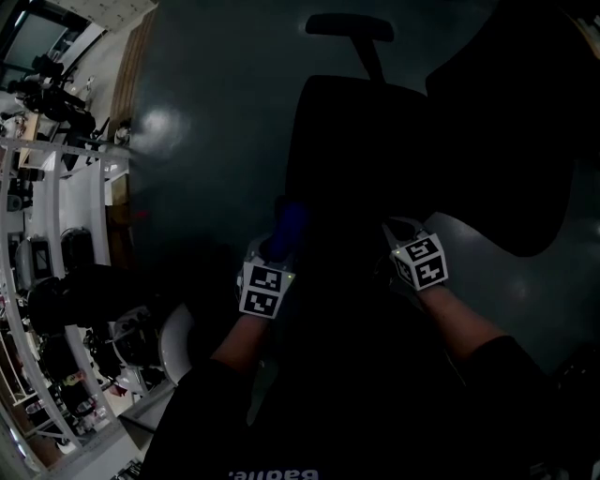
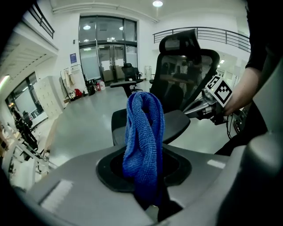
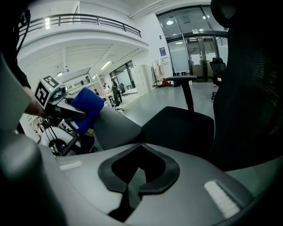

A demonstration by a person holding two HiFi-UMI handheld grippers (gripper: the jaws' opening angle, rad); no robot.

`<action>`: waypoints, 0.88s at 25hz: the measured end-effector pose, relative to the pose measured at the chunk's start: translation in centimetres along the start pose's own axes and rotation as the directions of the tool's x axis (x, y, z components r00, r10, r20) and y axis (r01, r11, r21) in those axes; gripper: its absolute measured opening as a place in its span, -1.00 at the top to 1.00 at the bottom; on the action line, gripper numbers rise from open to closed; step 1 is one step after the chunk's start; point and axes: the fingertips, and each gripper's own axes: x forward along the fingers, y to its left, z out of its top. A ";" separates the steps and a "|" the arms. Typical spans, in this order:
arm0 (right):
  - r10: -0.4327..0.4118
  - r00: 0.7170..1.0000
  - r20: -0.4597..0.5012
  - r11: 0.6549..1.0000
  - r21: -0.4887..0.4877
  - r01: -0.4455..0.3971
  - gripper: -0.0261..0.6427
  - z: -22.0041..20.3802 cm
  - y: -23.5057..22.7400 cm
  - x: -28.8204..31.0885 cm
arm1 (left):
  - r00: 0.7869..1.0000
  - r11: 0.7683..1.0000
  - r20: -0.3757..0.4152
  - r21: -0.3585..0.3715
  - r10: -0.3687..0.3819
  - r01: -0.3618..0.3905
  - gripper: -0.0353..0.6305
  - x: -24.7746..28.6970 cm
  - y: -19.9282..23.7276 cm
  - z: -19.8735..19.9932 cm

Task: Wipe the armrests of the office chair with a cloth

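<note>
I'm looking into a big white hall with a glossy grey floor [image 2: 84,128] that runs away past the office chair [image 2: 188,66] to a wall of glass doors [image 2: 108,53]. A railing [image 3: 84,18] edges an upper level higher than the chair. In the dim head view, cluttered benches [image 1: 47,234] stand well off to the left of the chair. I count one office chair close by, black with a mesh back and a headrest [image 1: 349,26], and one second chair [image 2: 131,71] far beyond it near the doors. There is one cloth [image 2: 143,141], blue and knitted-looking. There are two grippers, two marker cubes [image 1: 262,289] and two forearms in dark sleeves, one on each side of the chair. The left gripper [image 2: 146,176] has its jaws clamped on the cloth, which stands up out of them in a folded bunch. The right gripper [image 3: 138,174] has its jaws drawn together with nothing between them. From the right gripper view the cloth sits across the chair's black seat [image 3: 181,128], right at the far end of the one armrest [image 3: 116,127] I can make out clearly, a grey pad. I can't tell whether cloth and pad actually touch. The right gripper is at the opposite side of the chair, close by the backrest, pointing across the seat toward the cloth
</note>
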 end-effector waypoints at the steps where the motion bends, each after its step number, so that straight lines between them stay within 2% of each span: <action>1: 0.001 1.000 -0.001 1.000 0.003 -0.001 0.93 0.0 0.1 0.1 | 1.000 1.000 0.000 0.005 -0.006 0.006 0.52 0.2 -0.4 0.1; 9: 0.054 0.999 -0.004 0.998 -0.028 -0.054 0.93 0.2 1.9 0.0 | 0.999 0.999 0.007 0.007 -0.035 0.035 0.52 1.0 -3.5 0.9; 17: 0.102 0.995 0.016 0.993 -0.061 -0.101 0.92 0.5 3.2 0.0 | 0.996 0.994 0.008 0.055 -0.092 0.091 0.52 2.2 -7.7 2.0; 22: 0.147 0.989 0.014 0.986 -0.087 -0.145 0.92 0.3 4.6 -0.1 | 0.989 0.984 0.000 0.100 -0.151 0.150 0.52 3.2 -11.2 2.7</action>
